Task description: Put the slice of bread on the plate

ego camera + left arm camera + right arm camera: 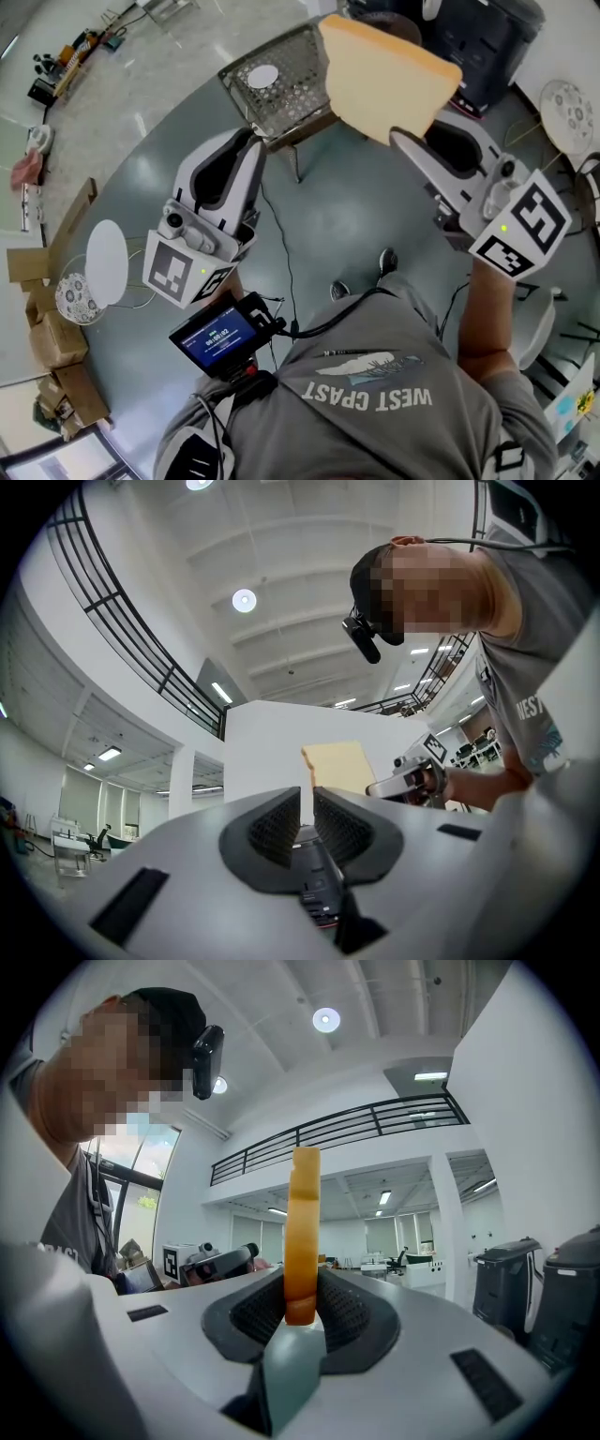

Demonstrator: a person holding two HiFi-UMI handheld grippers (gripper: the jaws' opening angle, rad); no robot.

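We hold the bread (384, 80) in the right gripper (417, 141), raised in the air in front of us. It is well above the floor and on no plate. In the right gripper view the jaws are clamped on the slice's lower edge, and the slice stands upright, edge-on between the pads (255, 1312). The left gripper (246, 141) carries nothing; its jaws stand a narrow slit apart with only the far wall showing through.

We judge the slice to be light and soft, with a firmer crust. It keeps its shape while upright, but a hard squeeze would likely dent or tear the crumb, and held flat it may sag. A grip at the crust edge, as now, looks safest to us.

Below us is a smooth grey floor (356, 216), with our shoes on it and a mesh stand (281, 80) ahead. A white disc (106, 262) to the left may be the plate, but we cannot tell. A patterned plate (567, 114) lies at the far right. The room is a tall, bright hall with a railed gallery.
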